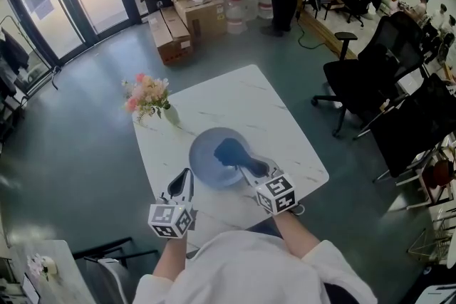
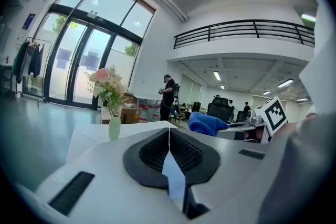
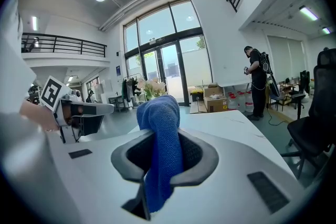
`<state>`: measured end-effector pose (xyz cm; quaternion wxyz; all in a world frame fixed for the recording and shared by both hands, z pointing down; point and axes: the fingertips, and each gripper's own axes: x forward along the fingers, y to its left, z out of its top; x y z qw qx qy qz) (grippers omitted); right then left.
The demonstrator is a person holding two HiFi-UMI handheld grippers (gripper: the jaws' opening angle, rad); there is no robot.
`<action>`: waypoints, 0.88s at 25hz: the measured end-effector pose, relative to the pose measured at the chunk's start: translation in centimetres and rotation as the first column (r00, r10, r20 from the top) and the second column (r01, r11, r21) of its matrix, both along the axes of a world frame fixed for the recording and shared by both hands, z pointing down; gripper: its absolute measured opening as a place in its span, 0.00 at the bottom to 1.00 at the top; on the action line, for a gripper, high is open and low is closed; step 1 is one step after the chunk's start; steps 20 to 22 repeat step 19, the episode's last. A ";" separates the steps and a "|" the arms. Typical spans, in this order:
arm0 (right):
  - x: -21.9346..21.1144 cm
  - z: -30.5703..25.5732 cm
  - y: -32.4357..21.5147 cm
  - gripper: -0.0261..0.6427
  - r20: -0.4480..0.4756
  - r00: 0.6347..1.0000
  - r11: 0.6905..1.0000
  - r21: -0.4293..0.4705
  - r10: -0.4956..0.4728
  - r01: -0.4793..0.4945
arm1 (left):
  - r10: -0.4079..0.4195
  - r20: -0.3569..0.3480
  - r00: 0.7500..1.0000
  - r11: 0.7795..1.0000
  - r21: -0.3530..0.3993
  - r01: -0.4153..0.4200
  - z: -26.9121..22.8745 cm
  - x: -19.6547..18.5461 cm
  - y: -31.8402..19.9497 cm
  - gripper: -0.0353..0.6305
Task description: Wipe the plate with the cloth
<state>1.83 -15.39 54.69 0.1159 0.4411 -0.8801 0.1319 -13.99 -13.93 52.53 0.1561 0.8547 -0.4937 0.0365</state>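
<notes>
Head view: my right gripper [image 1: 251, 167] clamps the cloth [image 1: 229, 151], sitting on the plate [image 1: 205, 166] at frame centre; left gripper [image 1: 184, 183] pinches its lower-left rim. Looks mid-wipe; next, sweep cloth across.

The left gripper [image 2: 169, 136] is recorded with its jaws closed together, a thin pale blue edge of the plate [image 2: 174, 178] pinched in the seam. Beyond them, a bunched blue cloth [image 2: 207, 124] is noted at the tip of the right gripper [image 2: 235, 127]. A vase of flowers [image 2: 113, 113] is seen upright on the white table [image 2: 89, 136], left of the jaws. A person [image 2: 168, 97] is observed standing far behind.
</notes>
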 end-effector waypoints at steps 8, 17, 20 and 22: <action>0.0 0.0 0.1 0.18 0.000 1.000 1.000 0.000 0.007 -0.007 | 0.000 -0.008 1.000 1.000 -0.002 0.000 0.0 -0.2 -0.2 0.11; 0.0 -0.2 0.1 0.18 0.001 1.000 1.000 0.000 0.004 -0.004 | -0.008 -0.013 1.000 1.000 -0.004 0.008 -0.1 -0.1 -0.1 0.11; 0.0 -0.2 0.1 0.18 0.001 1.000 1.000 0.002 0.003 -0.003 | -0.011 -0.018 1.000 1.000 -0.005 0.011 -0.1 0.0 -0.1 0.11; 0.0 -0.2 0.1 0.18 0.001 1.000 1.000 0.002 0.003 -0.003 | -0.011 -0.018 1.000 1.000 -0.005 0.011 -0.1 0.0 -0.1 0.11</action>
